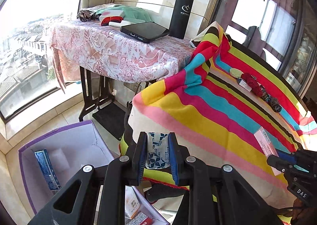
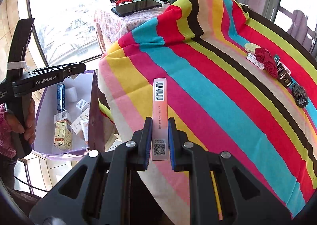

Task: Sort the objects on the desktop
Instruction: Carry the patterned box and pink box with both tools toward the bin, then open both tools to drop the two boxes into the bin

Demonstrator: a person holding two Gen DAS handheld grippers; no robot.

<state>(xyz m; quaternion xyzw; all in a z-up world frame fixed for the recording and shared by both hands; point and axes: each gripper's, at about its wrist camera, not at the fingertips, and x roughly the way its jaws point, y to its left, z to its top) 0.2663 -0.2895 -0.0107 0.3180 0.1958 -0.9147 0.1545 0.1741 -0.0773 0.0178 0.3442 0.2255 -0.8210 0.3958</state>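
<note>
**Both hands full, box not yet under either one**

My left gripper [image 1: 157,152] is closed tight on a small white-and-blue packet [image 1: 156,150] — the pads pinch it by its sides and most of it stands up between them. My right gripper [image 2: 160,141] is likewise clamped, on a long pink box [image 2: 160,118] held near its lower end, so most of its length juts forward past the fingertips with the barcode at the far tip.

That long overhang is my first worry. A grip so near one end lets the pink box pivot or slide if I swing it quickly, and it could fall on the striped cloth [image 2: 198,90] or the floor rather than where I want it. The packet looks soft, so a hard squeeze may crumple it, and it could slip out crooked when I let go.

The purple-edged bin [image 1: 59,145] sits low beside the table, to my left, already holding a blue box [image 1: 47,167] and other small cartons. Neither load appears to be over it yet, judging from both views. Releasing early would miss it — and with both grippers heading for the same opening, they could knock together at its rim.

Further out, on the cloth, a red knitted thing [image 2: 266,62] and several small packages [image 2: 284,75] in a row are still unsorted.
</note>
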